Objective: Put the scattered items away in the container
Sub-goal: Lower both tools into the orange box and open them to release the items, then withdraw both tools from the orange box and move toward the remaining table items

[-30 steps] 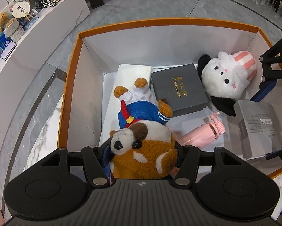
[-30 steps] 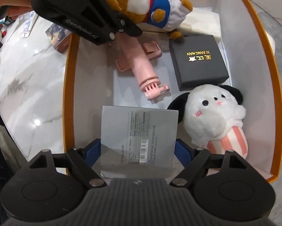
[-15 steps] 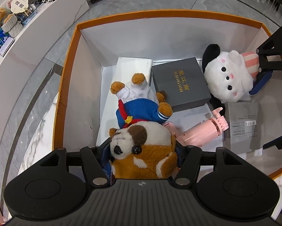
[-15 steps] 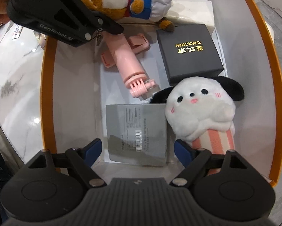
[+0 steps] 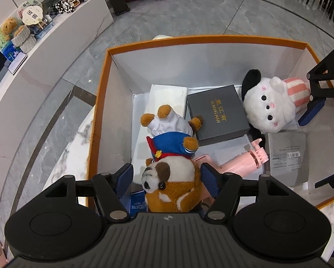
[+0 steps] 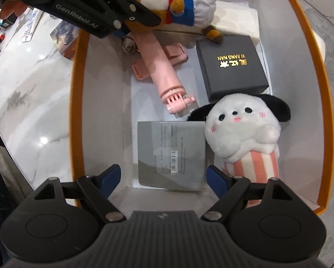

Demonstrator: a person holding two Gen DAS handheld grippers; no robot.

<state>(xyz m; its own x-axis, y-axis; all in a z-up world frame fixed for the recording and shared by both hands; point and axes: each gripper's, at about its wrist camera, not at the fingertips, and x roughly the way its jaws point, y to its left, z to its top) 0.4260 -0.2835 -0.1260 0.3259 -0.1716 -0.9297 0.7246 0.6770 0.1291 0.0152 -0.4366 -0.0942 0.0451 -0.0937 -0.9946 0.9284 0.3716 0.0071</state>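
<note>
The left hand-held gripper (image 5: 167,175) is opening, its pads seemingly just clear of the brown-and-white plush dog (image 5: 171,178) inside the orange-rimmed white cardboard box (image 5: 104,102). The right hand-held gripper (image 6: 162,176) hangs open above the grey rectangular packet (image 6: 171,154), near the box's wall.

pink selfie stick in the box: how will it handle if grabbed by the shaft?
The pink selfie stick looks like rigid smooth plastic, so probably stiff and a bit slippery. Its round shaft might roll, though the flat clamp should limit that. The brown plush dog lies across its handle end, so lifting would likely drag it.
</note>
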